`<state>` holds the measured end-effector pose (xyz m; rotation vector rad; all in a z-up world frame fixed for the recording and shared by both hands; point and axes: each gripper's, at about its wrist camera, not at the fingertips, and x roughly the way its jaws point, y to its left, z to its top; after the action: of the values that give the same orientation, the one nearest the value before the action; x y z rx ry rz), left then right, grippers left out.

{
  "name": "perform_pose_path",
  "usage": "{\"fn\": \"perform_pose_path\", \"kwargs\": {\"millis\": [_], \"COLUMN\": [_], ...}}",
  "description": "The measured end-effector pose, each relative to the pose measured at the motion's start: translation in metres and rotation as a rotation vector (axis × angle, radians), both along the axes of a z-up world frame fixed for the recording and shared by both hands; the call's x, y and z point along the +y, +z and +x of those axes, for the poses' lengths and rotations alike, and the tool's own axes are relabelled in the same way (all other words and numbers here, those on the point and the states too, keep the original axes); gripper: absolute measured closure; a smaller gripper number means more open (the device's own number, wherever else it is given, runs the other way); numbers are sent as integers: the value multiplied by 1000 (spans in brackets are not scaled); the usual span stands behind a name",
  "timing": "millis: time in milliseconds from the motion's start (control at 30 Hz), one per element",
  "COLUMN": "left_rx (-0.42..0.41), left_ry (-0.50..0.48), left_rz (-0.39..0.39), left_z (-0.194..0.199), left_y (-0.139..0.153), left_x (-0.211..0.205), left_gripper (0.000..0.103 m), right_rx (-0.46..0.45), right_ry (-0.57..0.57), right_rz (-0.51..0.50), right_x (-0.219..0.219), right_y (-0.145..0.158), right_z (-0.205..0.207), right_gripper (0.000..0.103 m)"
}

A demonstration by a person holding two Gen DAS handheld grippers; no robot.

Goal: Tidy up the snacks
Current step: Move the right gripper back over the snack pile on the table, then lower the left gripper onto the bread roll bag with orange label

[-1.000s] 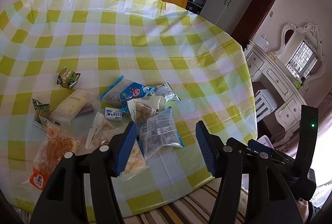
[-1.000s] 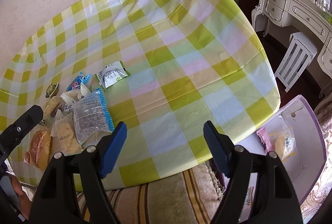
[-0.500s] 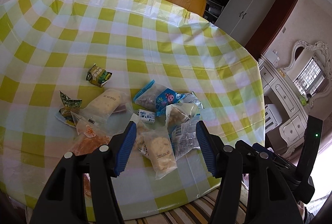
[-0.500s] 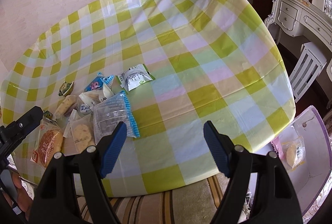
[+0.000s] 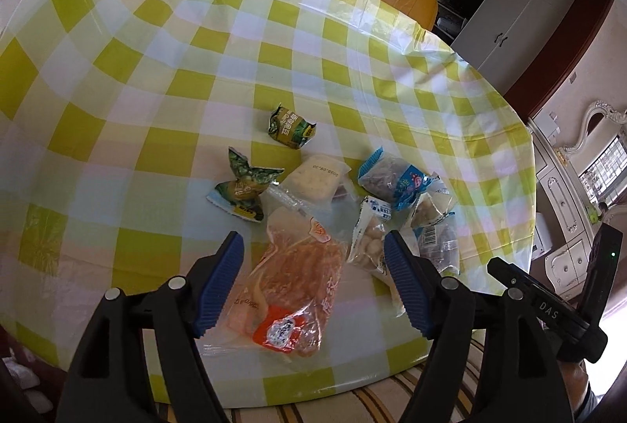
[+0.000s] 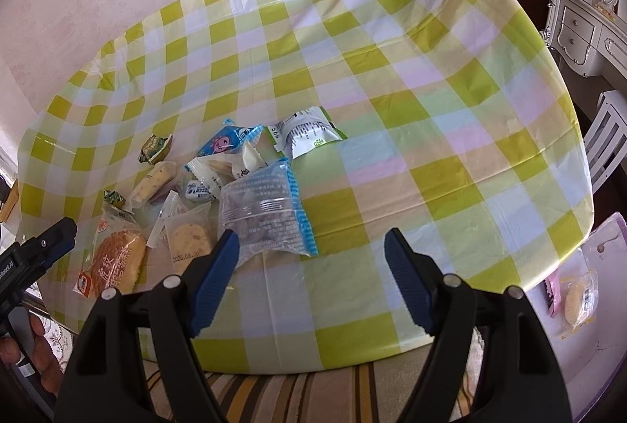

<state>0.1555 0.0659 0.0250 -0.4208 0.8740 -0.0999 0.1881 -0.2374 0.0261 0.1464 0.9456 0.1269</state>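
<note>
Snacks: a loose cluster of small packets point(image 6: 219, 195) lies on the near-left part of the round table point(image 6: 392, 109), which is covered in a yellow-green checked cloth.
Bread packet: a large clear bag of golden bread with an orange label point(image 5: 290, 278) sits nearest the table edge, directly below the left gripper point(image 5: 313, 282).
Left gripper: jaws spread wide, blue pads either side of the bread packet, holding nothing.
Right gripper: point(image 6: 309, 278) also spread wide and empty, above bare cloth at the near edge; a clear packet with blue edges point(image 6: 266, 215) lies just beside its left pad.
Outliers: two crumpled green wrappers point(image 5: 292, 127) point(image 5: 245, 193) sit at the far-left fringe of the cluster; a white-and-green pouch point(image 6: 307, 135) lies at its far-right side.
Tray: a white tray point(image 6: 603, 305) beside the table holds a wrapped pastry point(image 6: 576, 301).
</note>
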Motion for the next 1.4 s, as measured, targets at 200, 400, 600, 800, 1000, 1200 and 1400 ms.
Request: {"fn": "perform_pose_path", "kwargs": {"millis": [200,400,600,800,1000,1200,1400], "left_rx": [42,75,115,137,149,146,141], "left_ry": [-50,-130,-137,-147,-162,-172,-172], "left_rz": [32,124,203,228,206,184,174], "left_z": [-7,-6,-2,3,5,5,5], "left_y": [-11,-20,-29,-39,-45,-47,-48], "left_x": [2,-14,-22,-22,-22,-21,-21], "left_gripper": [24,20,20,24,35,43,44], "right_rx": [22,8,54,85,100,109,111], "right_ry": [63,212,322,368,390,413,421], "right_rz": [-30,-107,-152,-183,-174,-148,-160], "right_x": [21,59,90,106,111,116,122], "right_y": [-5,-3,-14,-22,-27,-30,-34], "right_z": [3,-2,-3,0,5,9,13], "right_gripper": [26,26,26,26,27,37,38]}}
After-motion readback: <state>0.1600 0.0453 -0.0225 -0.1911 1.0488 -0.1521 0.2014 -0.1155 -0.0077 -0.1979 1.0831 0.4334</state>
